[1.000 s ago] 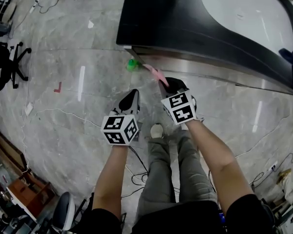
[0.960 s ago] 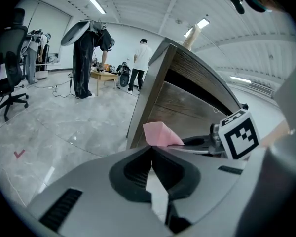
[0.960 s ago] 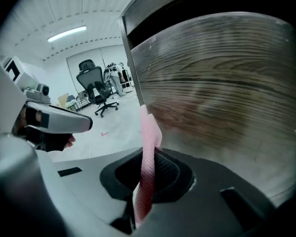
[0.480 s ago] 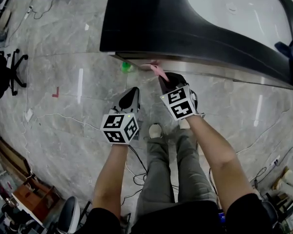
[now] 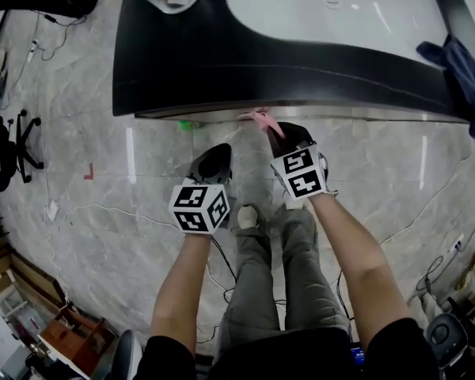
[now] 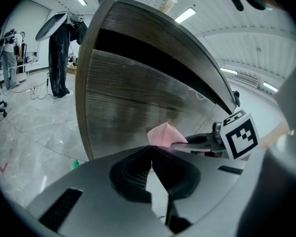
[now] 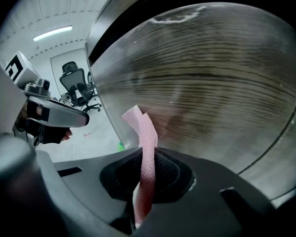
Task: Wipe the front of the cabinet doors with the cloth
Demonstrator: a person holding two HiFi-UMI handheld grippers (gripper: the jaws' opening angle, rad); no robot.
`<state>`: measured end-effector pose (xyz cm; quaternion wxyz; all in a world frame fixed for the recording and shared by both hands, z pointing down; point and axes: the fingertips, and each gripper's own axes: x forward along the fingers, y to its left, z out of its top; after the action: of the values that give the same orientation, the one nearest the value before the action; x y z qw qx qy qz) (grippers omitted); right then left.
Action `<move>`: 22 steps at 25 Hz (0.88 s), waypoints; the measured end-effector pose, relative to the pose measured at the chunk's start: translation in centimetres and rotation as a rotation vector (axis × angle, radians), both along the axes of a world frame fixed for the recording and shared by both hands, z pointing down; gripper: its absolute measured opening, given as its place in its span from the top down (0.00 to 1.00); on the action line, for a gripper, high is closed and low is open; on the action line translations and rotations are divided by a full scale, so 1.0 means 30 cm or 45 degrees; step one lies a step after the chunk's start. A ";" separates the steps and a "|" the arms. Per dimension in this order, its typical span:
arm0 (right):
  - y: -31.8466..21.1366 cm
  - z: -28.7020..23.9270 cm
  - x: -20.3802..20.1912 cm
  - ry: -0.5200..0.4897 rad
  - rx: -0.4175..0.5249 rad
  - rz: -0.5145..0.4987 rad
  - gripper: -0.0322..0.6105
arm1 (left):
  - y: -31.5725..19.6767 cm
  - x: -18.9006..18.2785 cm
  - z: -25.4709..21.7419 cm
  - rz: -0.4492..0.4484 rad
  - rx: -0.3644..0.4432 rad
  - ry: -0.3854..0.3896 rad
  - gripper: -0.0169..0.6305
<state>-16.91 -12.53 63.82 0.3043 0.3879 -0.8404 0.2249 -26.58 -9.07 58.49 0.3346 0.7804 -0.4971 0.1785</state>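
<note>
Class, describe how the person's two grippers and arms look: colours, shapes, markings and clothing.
The left gripper and right gripper each have a dark grey tapered body, black ribbed pads and a white cube bearing black square markers. The person wears short black sleeves that leave the forearms uncovered, and grey trousers.

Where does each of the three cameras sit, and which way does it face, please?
Head view: on the person's head, looking steeply down at the black cabinet top and floor; forearms, legs, left tongs and right tongs show.
Left gripper view: on the left tongs, looking along them, shut, at the wooden cabinet front; the right tongs show.
Right gripper view: on the right tongs, close to that front, shut on the pink cloth.
Shared: both gripper views show cloth and cabinet front.
</note>
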 end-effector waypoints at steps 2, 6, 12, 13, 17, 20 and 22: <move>-0.003 0.008 0.068 0.003 -0.006 0.039 0.89 | -0.014 0.056 0.009 0.029 -0.005 -0.002 0.96; -0.008 0.020 0.190 0.010 -0.017 0.103 0.89 | -0.037 0.168 0.027 0.088 -0.016 -0.003 0.96; -0.003 0.039 0.349 0.014 -0.033 0.196 0.89 | -0.060 0.325 0.046 0.184 -0.029 -0.002 0.96; -0.002 0.044 0.373 0.015 -0.035 0.210 0.89 | -0.064 0.350 0.050 0.198 -0.029 -0.002 0.96; 0.005 0.059 0.453 0.011 -0.043 0.259 0.89 | -0.073 0.432 0.065 0.240 -0.036 0.002 0.96; 0.010 0.065 0.501 0.007 -0.049 0.288 0.89 | -0.076 0.479 0.072 0.261 -0.040 0.001 0.96; 0.014 0.066 0.530 0.004 -0.055 0.313 0.89 | -0.077 0.503 0.072 0.272 -0.040 0.001 0.96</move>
<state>-1.01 -12.12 65.81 0.2841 0.4816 -0.7811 0.2778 -11.49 -11.39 60.67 0.3262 0.8237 -0.4082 0.2204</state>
